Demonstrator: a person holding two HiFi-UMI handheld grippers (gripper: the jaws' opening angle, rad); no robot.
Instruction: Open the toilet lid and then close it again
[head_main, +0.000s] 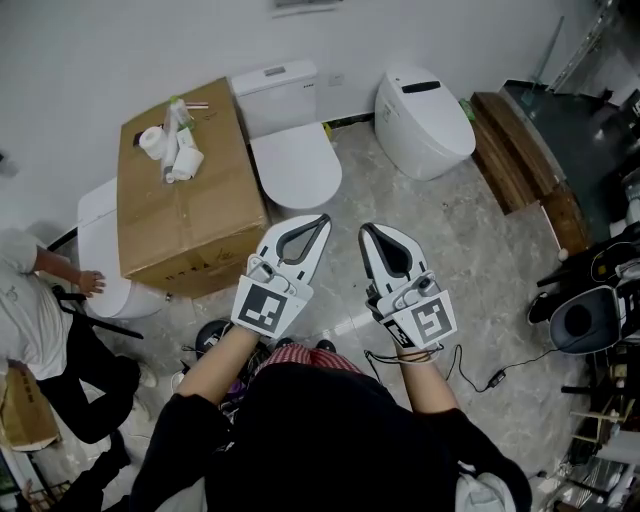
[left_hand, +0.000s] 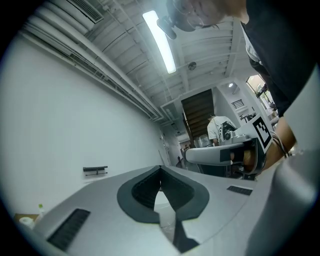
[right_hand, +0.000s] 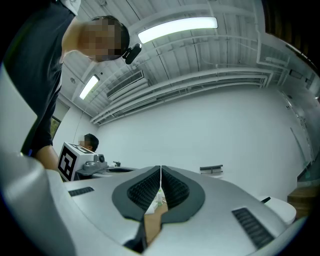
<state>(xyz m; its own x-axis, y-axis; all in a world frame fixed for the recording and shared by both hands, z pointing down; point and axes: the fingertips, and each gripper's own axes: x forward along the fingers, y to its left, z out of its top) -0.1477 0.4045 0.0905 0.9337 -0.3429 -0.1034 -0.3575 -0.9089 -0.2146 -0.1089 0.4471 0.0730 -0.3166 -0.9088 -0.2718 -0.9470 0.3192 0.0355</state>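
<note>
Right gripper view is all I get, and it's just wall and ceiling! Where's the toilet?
Observer: In the head view the toilet stands against the wall, straight ahead of both grippers.
Operator: Is its lid up?
Observer: No, the lid is down.
Operator: Are the grippers on it?
Observer: No. The left gripper and right gripper are short of it, jaws together, holding nothing.
Operator: What's next to it?
Observer: A cardboard box to its left in the head view, with a paper roll on top.
</note>
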